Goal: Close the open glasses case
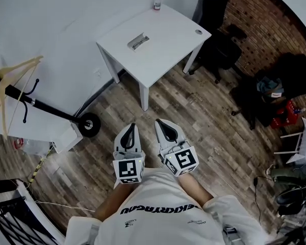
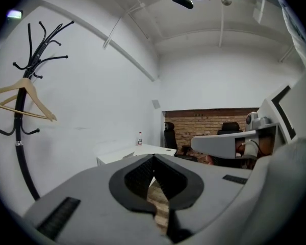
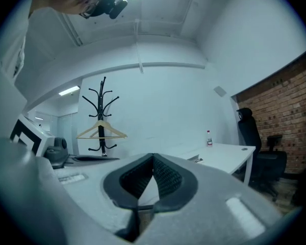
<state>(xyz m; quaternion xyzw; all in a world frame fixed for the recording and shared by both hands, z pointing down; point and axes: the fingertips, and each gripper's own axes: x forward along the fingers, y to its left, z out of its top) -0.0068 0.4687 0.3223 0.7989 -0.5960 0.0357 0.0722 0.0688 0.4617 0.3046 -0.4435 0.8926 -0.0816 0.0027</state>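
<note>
Lying on the white desk (image 1: 168, 40), well ahead of the person, the glasses case (image 1: 138, 41) looks light, stiff and hinged; its free lid edge seems the place to push; left gripper (image 1: 131, 129) and right gripper (image 1: 161, 124) hang near the body, jaws together, holding nothing.

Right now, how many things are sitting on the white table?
2. A small bottle stands at the table's far corner; the glasses case lies near the middle of the top. The round spot near the right corner looks like a cable hole.
</note>
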